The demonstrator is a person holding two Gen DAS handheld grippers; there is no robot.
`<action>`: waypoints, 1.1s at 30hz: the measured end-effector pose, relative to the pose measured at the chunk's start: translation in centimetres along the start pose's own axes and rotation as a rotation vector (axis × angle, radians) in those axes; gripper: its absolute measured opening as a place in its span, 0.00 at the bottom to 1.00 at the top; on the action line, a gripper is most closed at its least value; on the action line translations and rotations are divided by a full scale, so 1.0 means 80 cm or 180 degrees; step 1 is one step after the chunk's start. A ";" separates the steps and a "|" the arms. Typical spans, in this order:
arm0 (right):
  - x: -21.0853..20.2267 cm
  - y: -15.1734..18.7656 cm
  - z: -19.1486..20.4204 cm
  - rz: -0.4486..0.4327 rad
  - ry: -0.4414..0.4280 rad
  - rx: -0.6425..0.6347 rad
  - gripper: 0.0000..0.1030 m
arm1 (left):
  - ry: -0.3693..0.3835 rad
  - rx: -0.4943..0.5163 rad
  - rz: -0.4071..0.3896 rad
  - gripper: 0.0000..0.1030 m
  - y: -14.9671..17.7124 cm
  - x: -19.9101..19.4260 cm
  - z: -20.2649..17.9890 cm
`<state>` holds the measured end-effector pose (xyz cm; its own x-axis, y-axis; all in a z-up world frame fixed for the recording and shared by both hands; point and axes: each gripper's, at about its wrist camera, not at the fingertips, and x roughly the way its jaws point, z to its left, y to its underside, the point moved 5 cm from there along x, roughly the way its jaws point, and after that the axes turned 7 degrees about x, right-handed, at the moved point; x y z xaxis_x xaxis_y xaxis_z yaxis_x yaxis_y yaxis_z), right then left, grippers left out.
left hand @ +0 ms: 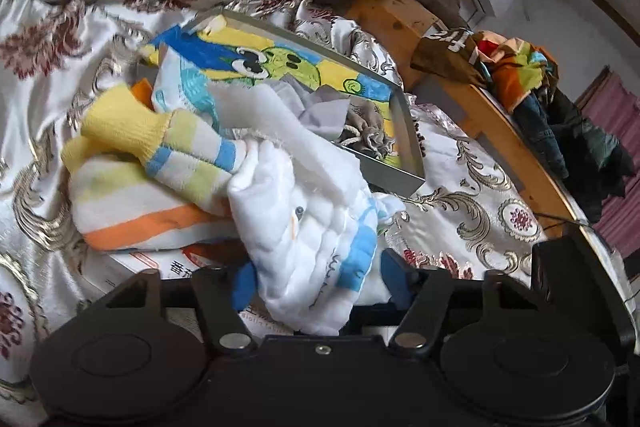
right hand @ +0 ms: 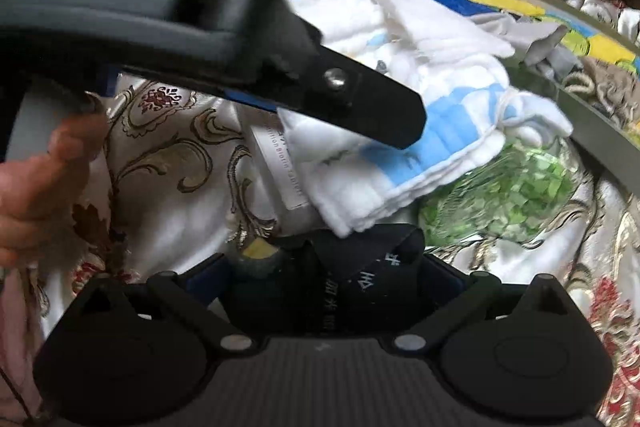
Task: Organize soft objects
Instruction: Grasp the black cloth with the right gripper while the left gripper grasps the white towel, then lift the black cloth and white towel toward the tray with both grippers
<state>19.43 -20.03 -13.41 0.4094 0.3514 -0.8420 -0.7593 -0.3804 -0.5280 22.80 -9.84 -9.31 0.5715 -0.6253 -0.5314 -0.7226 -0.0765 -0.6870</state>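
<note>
Two wrist views over a bed covered in a cream floral bedspread [left hand: 100,7].

Left of the left hand-held gripper [left hand: 320,277] lies a striped baby garment [left hand: 132,203] in yellow, white, blue and orange. Between the blue pads sits a folded white quilted cloth with blue stripes [left hand: 316,239]; both pads appear to press its sides, so it looks gripped. Beyond the cloth, ahead of the fingers, stands a shallow tray-like box with a cartoon print [left hand: 288,67], holding grey and white fabric. Farther right, a heap of colourful clothes [left hand: 520,75] hangs on the wooden bed frame [left hand: 512,147].

In the right wrist view, a person's hand [right hand: 44,179] holds the left tool on the left. The right hand-held gripper [right hand: 324,279] is closed on a dark cloth with pale lettering [right hand: 352,267]. Just ahead lies the white cloth, and to the right a clear packet of green bits [right hand: 512,195] beside the box wall.

The likely step is lifting the white cloth toward the box. Doing it well probably means pinching all folded layers, raising it clear of the rim, and keeping the two tools from colliding.
</note>
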 end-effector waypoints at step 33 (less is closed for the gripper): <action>-0.084 0.008 -0.022 -0.0631 0.0464 0.0222 0.11 | -0.1030 0.1190 -0.0408 0.07 0.008 -0.071 -0.055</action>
<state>17.04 -24.13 -8.30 0.6185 0.2843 -0.7325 -0.6879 -0.2547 -0.6797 17.37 -9.81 -4.56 0.7804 -0.3520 -0.5168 -0.4840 0.1833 -0.8557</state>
